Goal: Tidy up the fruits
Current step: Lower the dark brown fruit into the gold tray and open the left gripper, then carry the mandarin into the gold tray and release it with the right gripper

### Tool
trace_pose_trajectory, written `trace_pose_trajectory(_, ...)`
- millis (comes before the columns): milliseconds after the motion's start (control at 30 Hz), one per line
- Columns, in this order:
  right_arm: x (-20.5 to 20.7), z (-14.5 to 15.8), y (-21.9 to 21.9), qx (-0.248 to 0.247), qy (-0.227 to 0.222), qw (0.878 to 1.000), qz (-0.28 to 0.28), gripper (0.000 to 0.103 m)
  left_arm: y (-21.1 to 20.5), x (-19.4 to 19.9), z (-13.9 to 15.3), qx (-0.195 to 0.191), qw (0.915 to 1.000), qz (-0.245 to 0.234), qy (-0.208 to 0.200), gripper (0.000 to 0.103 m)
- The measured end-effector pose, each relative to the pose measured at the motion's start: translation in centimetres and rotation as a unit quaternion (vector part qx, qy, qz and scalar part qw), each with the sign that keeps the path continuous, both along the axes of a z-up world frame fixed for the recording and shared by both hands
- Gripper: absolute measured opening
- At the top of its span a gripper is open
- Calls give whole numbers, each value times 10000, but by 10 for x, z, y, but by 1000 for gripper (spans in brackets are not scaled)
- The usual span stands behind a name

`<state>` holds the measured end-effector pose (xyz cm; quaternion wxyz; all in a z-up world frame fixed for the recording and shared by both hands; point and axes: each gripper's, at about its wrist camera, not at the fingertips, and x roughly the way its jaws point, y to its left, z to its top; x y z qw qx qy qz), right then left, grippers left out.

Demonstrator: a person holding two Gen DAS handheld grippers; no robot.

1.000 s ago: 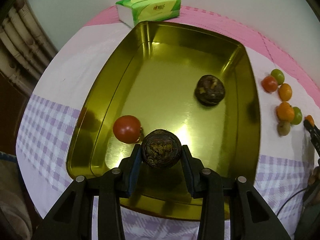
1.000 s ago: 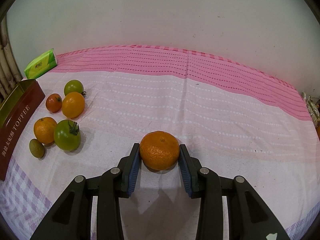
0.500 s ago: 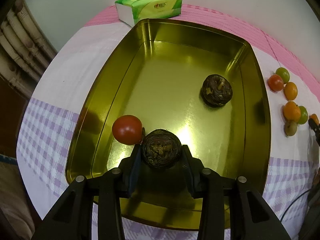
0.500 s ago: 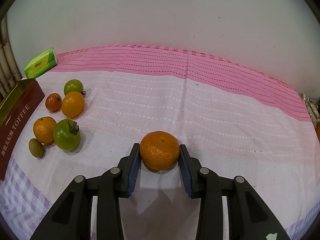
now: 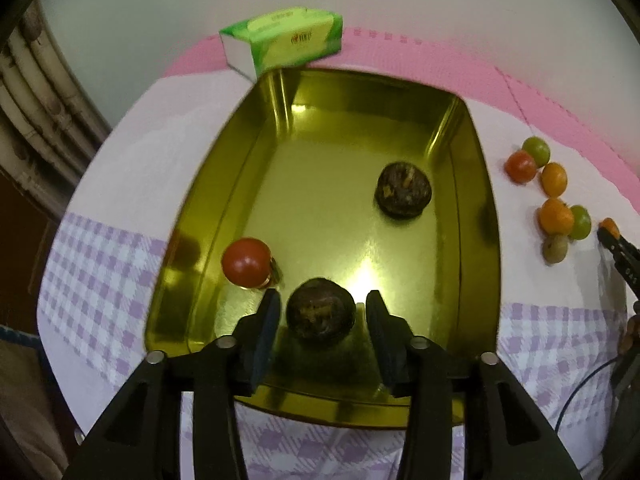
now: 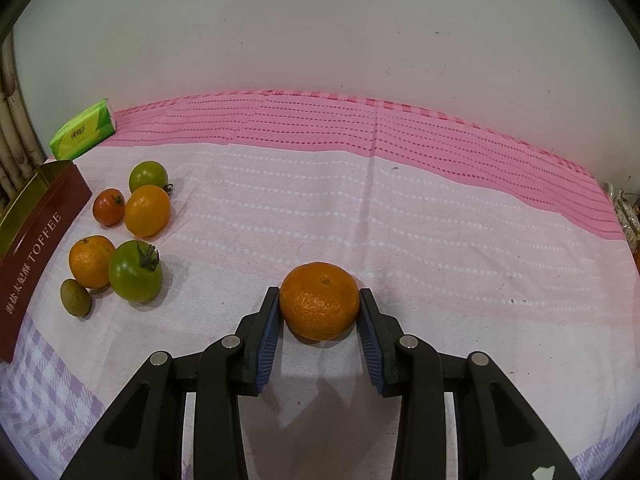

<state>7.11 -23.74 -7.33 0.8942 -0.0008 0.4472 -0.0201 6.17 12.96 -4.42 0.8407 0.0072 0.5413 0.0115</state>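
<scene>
In the left wrist view my left gripper (image 5: 320,320) is open over the near end of the gold tin (image 5: 488,240). A dark brown fruit (image 5: 320,312) lies on the tin floor between the jaws, with small gaps on both sides. A red tomato (image 5: 246,262) and a second dark fruit (image 5: 403,194) also lie in the tin. In the right wrist view my right gripper (image 6: 319,312) is shut on an orange mandarin (image 6: 319,300) resting on the cloth.
A cluster of fruits lies right of the tin: green tomatoes (image 6: 135,276), oranges (image 6: 147,210), a small red tomato (image 6: 108,207) and a kiwi (image 6: 75,297). A green tissue pack (image 5: 284,38) stands behind the tin. The tin's red side (image 6: 36,256) reads TOFFEE.
My left gripper has opened and released the dark fruit onto the tin floor, and has pulled back slightly. The right gripper and mandarin have not moved.
</scene>
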Motion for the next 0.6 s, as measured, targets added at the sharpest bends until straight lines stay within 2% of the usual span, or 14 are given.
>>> trace_pose_trajectory(33,0,0,1,4,0,10000,-23,34,1,-1,3,26,10000,9,-47,54)
trace_pose_trajectory(333,2,16,15,55,-28,10000,-78,32,23,-20,25,329,9974,275,-571,60)
trace_pose_trajectory(467,0,41,43,323,-223,9988,284,32,37,-28,34,405,9946,474,-829,67)
trace_pose_trajectory(600,2,64,91,643,-355,9930,926,32,51,-32,40,446,9923,685,-928,68)
